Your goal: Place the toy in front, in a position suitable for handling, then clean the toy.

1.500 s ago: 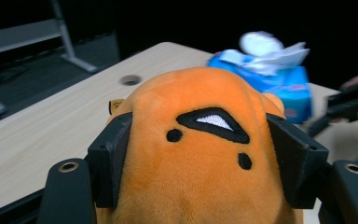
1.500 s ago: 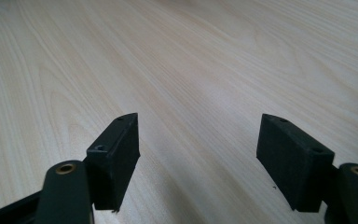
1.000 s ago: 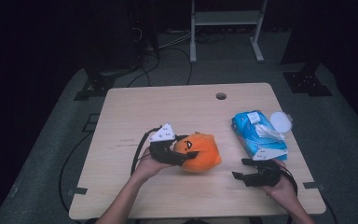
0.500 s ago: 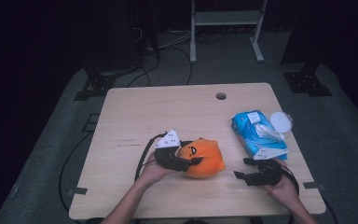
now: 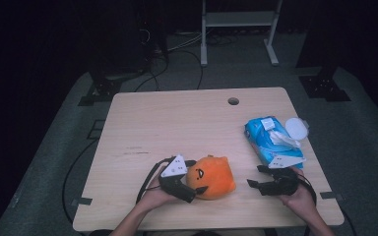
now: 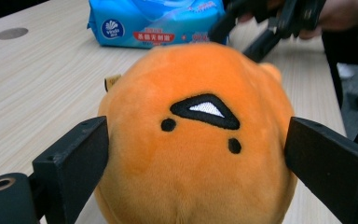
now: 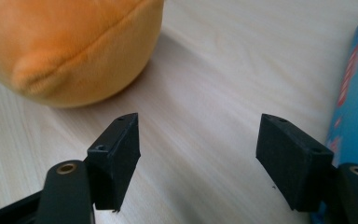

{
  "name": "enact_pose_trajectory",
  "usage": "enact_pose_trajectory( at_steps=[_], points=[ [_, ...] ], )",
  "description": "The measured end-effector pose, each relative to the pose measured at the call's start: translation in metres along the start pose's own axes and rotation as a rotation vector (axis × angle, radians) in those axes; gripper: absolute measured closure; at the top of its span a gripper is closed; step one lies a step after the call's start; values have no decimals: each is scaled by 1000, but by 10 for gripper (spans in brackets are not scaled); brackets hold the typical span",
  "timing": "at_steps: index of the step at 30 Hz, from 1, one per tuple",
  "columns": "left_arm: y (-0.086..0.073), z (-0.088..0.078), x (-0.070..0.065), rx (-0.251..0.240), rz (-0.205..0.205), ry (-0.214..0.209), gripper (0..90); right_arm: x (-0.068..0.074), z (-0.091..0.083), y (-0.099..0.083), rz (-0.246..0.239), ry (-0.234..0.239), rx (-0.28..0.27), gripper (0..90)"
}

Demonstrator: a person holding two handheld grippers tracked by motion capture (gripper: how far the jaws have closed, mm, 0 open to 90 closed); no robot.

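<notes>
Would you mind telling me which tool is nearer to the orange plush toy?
Left. The left tool has its jaws on either side of the orange plush toy; the right tool sits apart beside the blue wipes pack.

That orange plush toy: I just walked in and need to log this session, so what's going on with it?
A person at a wooden table has the orange plush toy between the jaws of the left gripper. Those jaws have just been opening and now stand wide on either side of the toy, which rests on the table. The right gripper waits open between the toy and a blue pack of wipes, holding nothing.
</notes>
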State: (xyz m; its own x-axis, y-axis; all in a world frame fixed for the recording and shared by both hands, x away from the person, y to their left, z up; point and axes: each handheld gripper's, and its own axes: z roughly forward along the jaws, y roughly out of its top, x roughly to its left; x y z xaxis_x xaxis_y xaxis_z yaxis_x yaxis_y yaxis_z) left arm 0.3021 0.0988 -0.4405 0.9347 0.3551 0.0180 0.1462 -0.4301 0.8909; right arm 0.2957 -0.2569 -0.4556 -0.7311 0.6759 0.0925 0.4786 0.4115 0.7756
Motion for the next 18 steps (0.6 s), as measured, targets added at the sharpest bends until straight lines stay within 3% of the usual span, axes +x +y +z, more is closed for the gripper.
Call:
enact_pose_trajectory(
  at_steps=[3, 9, 14, 18],
  points=[
    [1, -1, 0, -4, 2, 2, 72, 2, -7, 6, -9, -5, -40, 294],
    [0, 1, 4, -17, -26, -5, 63, 0, -13, 10, -11, -11, -54, 293],
    [-1, 3, 8, -4, -48, -5, 69, -8, -28, 29, -38, -43, -89, 293],
    [-4, 4, 7, 4, -44, -8, 69, -16, -37, 42, -60, -68, -96, 292]
  ],
)
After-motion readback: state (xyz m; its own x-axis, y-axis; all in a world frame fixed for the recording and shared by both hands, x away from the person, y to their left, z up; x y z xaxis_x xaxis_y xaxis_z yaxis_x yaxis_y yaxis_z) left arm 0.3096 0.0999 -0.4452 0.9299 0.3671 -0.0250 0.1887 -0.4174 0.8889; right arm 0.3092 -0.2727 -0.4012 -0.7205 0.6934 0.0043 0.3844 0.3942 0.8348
